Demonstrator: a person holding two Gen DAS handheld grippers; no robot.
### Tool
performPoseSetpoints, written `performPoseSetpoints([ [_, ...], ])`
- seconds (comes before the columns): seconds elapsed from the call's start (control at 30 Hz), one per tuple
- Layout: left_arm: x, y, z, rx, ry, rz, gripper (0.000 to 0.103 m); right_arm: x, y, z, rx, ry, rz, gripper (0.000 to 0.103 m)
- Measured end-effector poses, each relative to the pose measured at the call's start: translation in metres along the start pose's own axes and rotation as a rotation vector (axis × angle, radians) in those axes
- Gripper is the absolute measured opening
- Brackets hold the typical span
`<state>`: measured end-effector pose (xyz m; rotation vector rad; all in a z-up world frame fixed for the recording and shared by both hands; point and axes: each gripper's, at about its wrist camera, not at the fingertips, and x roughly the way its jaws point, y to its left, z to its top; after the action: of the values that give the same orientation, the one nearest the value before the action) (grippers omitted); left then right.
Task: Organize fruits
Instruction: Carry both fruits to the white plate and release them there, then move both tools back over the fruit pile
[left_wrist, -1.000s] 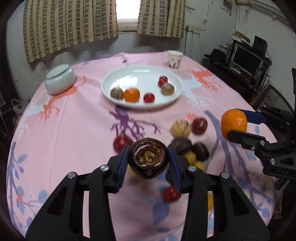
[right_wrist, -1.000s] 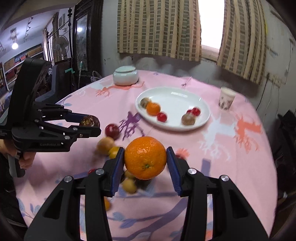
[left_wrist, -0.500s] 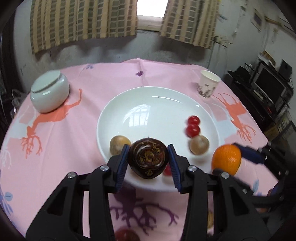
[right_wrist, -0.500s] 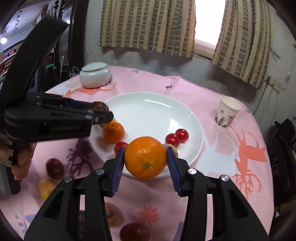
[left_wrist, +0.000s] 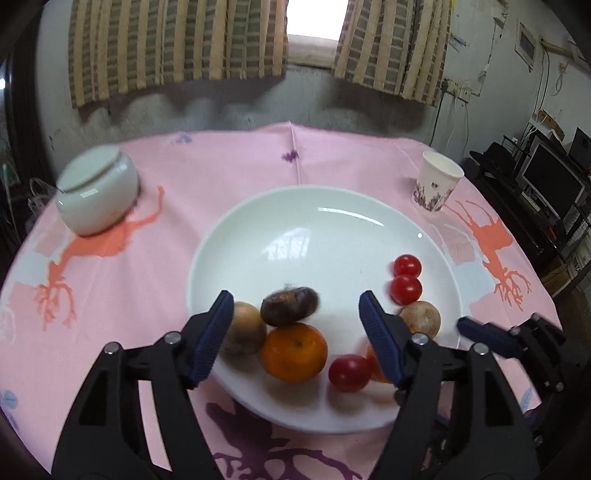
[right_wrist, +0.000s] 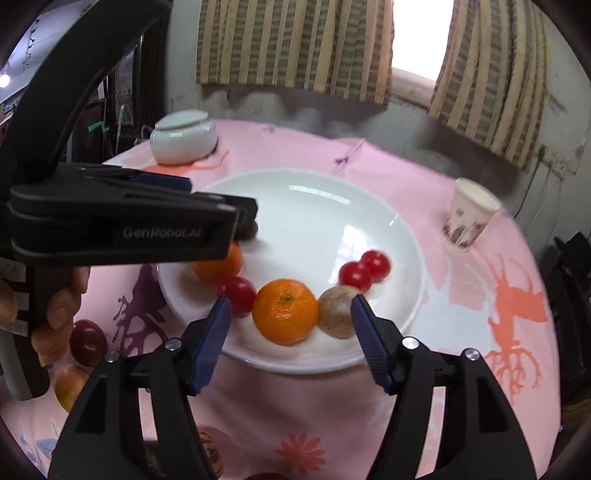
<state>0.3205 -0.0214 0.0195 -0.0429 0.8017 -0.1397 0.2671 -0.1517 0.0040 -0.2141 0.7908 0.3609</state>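
A white plate (left_wrist: 332, 221) (right_wrist: 317, 218) sits mid-table on the pink cloth. My left gripper (left_wrist: 295, 317) is open above its near rim. A dark brown fruit (left_wrist: 290, 305) lies blurred between its fingers, on an orange (left_wrist: 294, 350) beside a tan fruit (left_wrist: 242, 328). My right gripper (right_wrist: 290, 321) is open over the plate's near side, with a second orange (right_wrist: 285, 311) lying free between its fingers. Cherry tomatoes (left_wrist: 406, 277) (right_wrist: 364, 269) and another tan fruit (right_wrist: 338, 310) also lie on the plate.
A white lidded jar (left_wrist: 96, 194) stands at the back left. A paper cup (left_wrist: 436, 184) stands at the back right. Loose fruits (right_wrist: 86, 341) lie on the cloth left of the plate, near the hand holding the left gripper. A desk with monitors (left_wrist: 550, 181) is to the right.
Both grippers have opened over the plate. The dark brown fruit left the left gripper and the orange left the right gripper; both now lie on the plate.
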Motion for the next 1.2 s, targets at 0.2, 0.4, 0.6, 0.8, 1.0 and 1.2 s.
performPoseSetpoints([
  [0.2, -0.042, -0.003, -0.01, 0.023, -0.006, -0.024, 0.082, -0.038, -0.002, -0.008, 0.029, -0.007, 0.007, 0.067],
  [0.4, -0.086, -0.009, -0.042, 0.066, -0.037, -0.032, 0.093, -0.08, 0.003, -0.033, 0.075, -0.008, 0.017, 0.067],
  [0.6, -0.105, -0.017, -0.083, 0.096, 0.011, -0.056, 0.094, -0.103, 0.013, -0.06, 0.128, 0.022, 0.073, 0.068],
  [0.8, -0.118, -0.014, -0.123, 0.123, 0.025, -0.034, 0.095, -0.119, 0.029, -0.085, 0.108, 0.022, 0.107, 0.068],
  [1.0, -0.128, 0.003, -0.141, 0.051, 0.053, -0.048, 0.096, -0.123, 0.026, -0.093, 0.122, 0.018, 0.135, 0.068],
  [1.2, -0.127, 0.004, -0.159, 0.07, 0.097, -0.062, 0.096, -0.127, 0.029, -0.103, 0.111, 0.032, 0.211, 0.068],
])
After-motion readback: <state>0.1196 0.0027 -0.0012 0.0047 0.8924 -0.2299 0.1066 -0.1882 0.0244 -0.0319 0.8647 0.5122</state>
